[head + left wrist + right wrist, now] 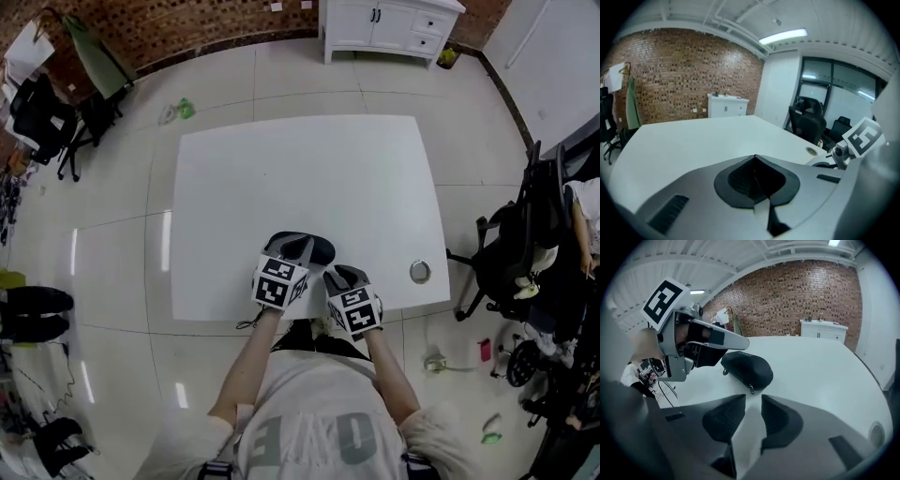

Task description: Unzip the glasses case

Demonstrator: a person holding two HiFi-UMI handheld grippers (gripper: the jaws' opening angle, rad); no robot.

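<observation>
The black zipped glasses case (319, 250) lies near the front edge of the white table (300, 169). In the right gripper view the case (747, 367) sits just ahead of my jaws, its zipper pull (751, 389) hanging at the near end. My right gripper (753, 397) is open by a narrow gap with nothing in it. My left gripper (289, 246) hovers at the case's left end; its jaws (736, 341) reach over that end. In the left gripper view the left gripper (754, 157) is shut and empty, and the case is hidden.
A round cable grommet (420, 272) is set in the table at the front right. Black office chairs (525, 244) stand to the right of the table. A white cabinet (389, 23) stands against the far brick wall.
</observation>
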